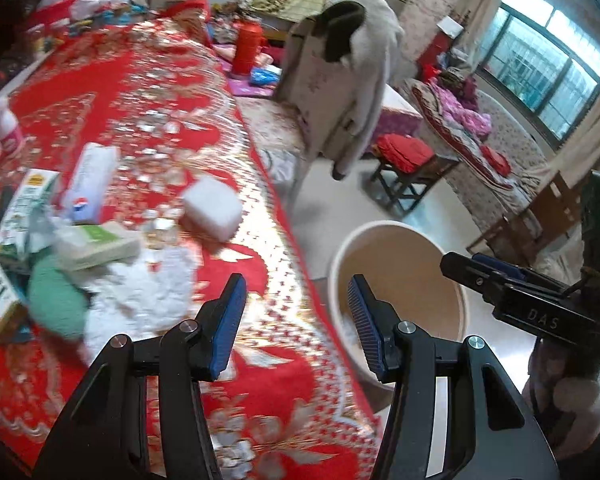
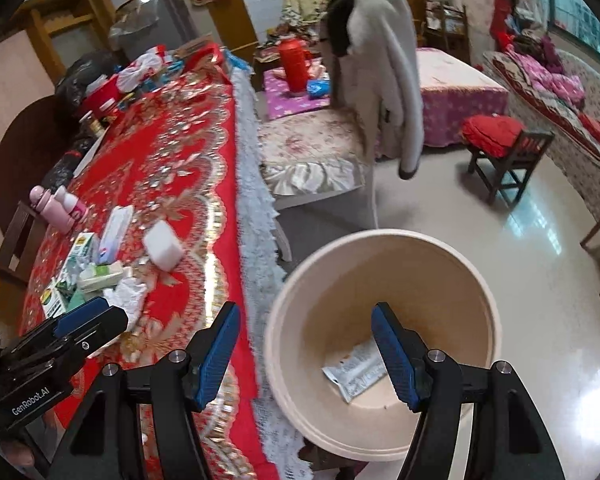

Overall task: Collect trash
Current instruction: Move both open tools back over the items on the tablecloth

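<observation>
Presently, from the left wrist view, we hold the left gripper over the table edge, fingers spread with nothing between them. The trash sits in a heap on the red tablecloth: crumpled white tissue, a green wad, small cartons, a flat green-and-white box, a long Pepsi-marked box and a white block a little apart. We judge all of it light; the tissue soft and best pinched at a raised fold, the cartons stiff and best taken across their narrow sides. The beige bin stands on the floor just beside the table. The right gripper shows at the right. From the right wrist view, the right gripper hangs above the bin, fingers apart and empty; a silver wrapper lies inside. The left gripper is nearer the heap. Pink bottles stand beyond the pile and could be knocked; a chair with a pale coat stands beside the table, clear of our reach.
</observation>
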